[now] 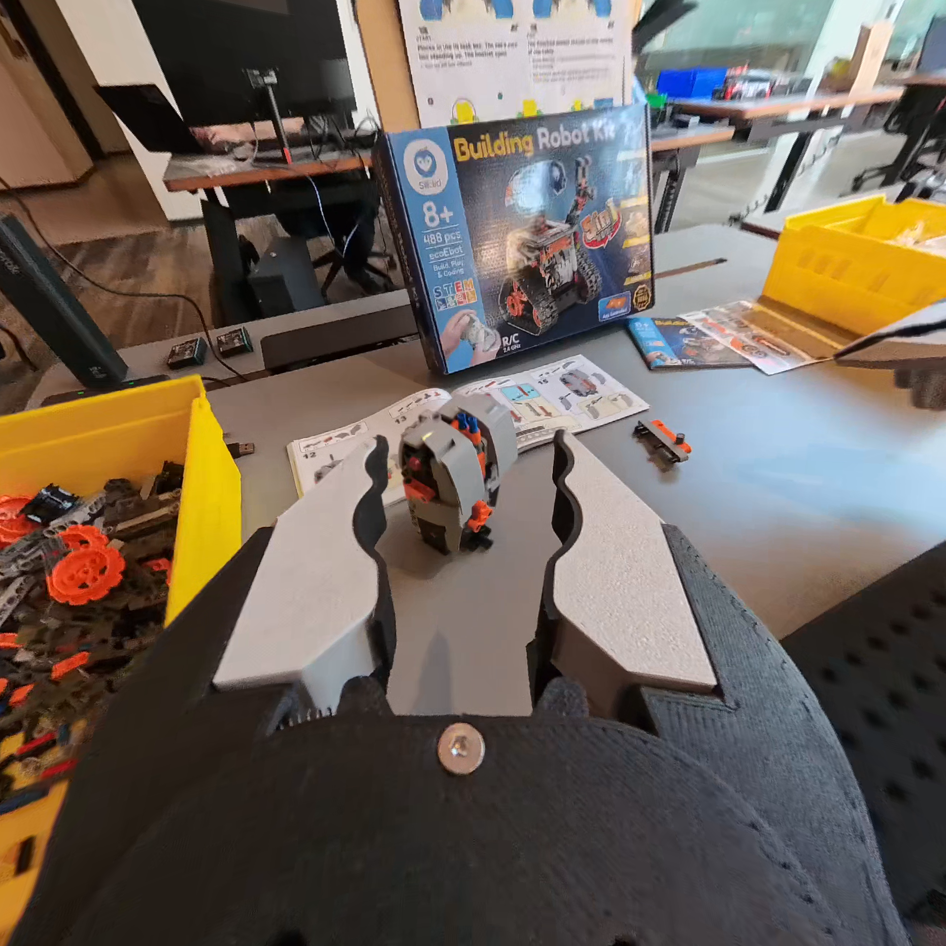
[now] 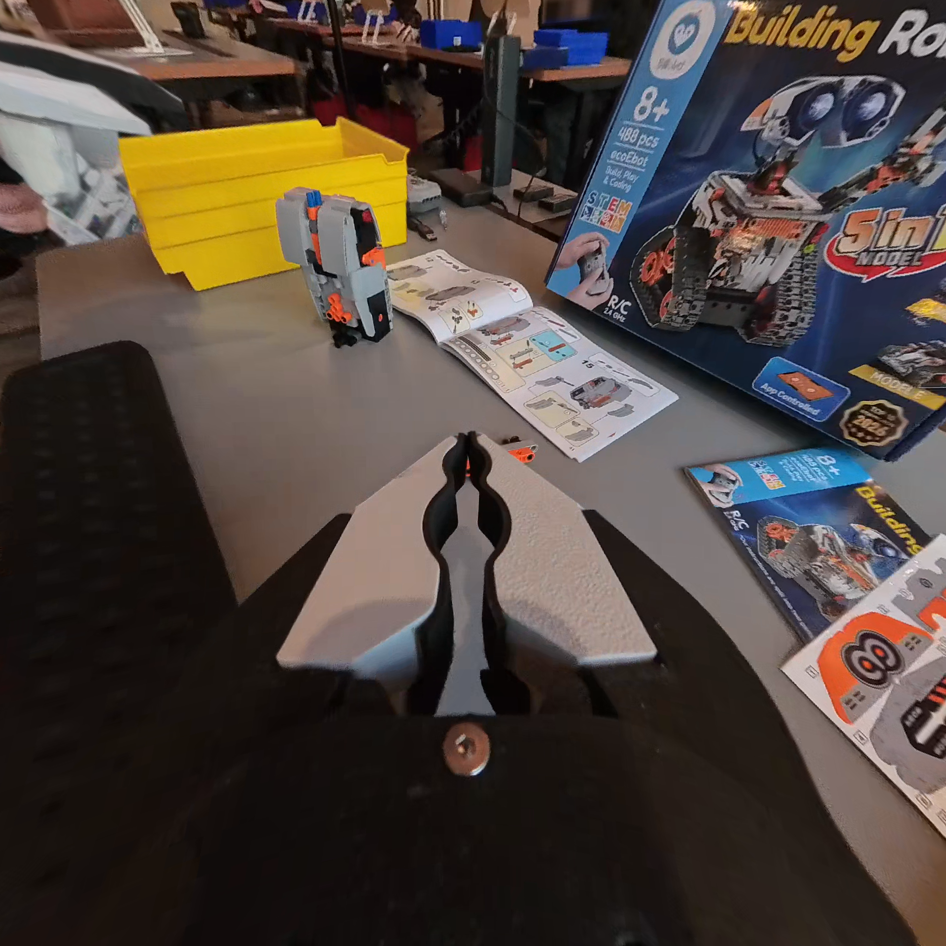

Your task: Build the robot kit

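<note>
A grey, black and orange brick-built model (image 1: pixel 450 476) stands upright on the grey table (image 1: pixel 768 486), partly over an open instruction booklet (image 1: pixel 578 394). My left gripper (image 1: pixel 470 440) is open. Its fingertips flank the model with clear gaps on both sides. The right wrist view shows the model (image 2: pixel 332 261) standing free. My right gripper (image 2: pixel 468 436) is shut, tips together, above the table. A small orange and grey brick piece (image 2: pixel 522 453) lies just past its tips. In the left wrist view that piece (image 1: pixel 663 443) lies alone on the table, apart from the right gripper (image 1: pixel 890 338).
A yellow bin (image 1: pixel 102 425) of loose bricks is at the left. Another yellow bin (image 1: pixel 844 266) is at the far right. The blue kit box (image 1: pixel 522 230) stands behind the booklet. A second booklet (image 2: pixel 798 532) and sticker sheet (image 2: pixel 880 681) lie right. A black perforated board (image 2: pixel 92 486) lies near the front.
</note>
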`<state>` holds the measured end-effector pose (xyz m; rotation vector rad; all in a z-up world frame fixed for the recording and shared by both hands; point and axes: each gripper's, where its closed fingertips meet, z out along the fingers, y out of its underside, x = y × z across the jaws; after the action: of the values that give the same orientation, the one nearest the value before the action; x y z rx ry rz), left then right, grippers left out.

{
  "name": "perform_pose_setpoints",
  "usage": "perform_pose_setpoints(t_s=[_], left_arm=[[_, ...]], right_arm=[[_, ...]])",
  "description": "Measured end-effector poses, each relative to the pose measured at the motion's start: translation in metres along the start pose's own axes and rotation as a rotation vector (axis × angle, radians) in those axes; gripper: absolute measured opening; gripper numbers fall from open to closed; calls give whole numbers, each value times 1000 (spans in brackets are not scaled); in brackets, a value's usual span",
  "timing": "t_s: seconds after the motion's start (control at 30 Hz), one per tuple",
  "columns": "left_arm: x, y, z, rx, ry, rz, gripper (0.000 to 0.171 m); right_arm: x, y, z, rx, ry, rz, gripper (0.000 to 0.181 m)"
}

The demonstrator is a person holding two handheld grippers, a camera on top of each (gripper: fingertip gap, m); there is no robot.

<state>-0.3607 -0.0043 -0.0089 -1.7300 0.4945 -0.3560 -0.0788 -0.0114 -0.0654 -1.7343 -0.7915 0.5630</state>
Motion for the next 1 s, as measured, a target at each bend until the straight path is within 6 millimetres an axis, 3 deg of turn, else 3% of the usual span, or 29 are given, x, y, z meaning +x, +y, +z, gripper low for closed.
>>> perform_pose_setpoints(t_s=[0.13, 0.27, 0.33, 0.43, 0.7, 0.87, 1.0], left_arm=[[8, 32, 3, -28, 40, -38, 69], [-2, 65, 27, -128, 83, 11, 84], [-9, 78, 40, -184, 112, 5, 87], [-13, 88, 54, -227, 161, -8, 90], [-20, 76, 82, -190, 198, -1, 96], [-18, 59, 97, -131, 254, -11, 103], [-14, 52, 105, -127, 331, -58, 94]], right_arm=[[5, 14, 11, -13, -1, -66, 5], [4, 12, 30, -42, -135, 49, 53], [-2, 16, 43, -81, -202, -18, 68], [-2, 25, 59, -108, -146, -150, 72], [-3, 49, 56, -175, -61, -316, 68], [3, 45, 50, -148, -37, -297, 66], [5, 42, 47, -134, -27, -293, 65]])
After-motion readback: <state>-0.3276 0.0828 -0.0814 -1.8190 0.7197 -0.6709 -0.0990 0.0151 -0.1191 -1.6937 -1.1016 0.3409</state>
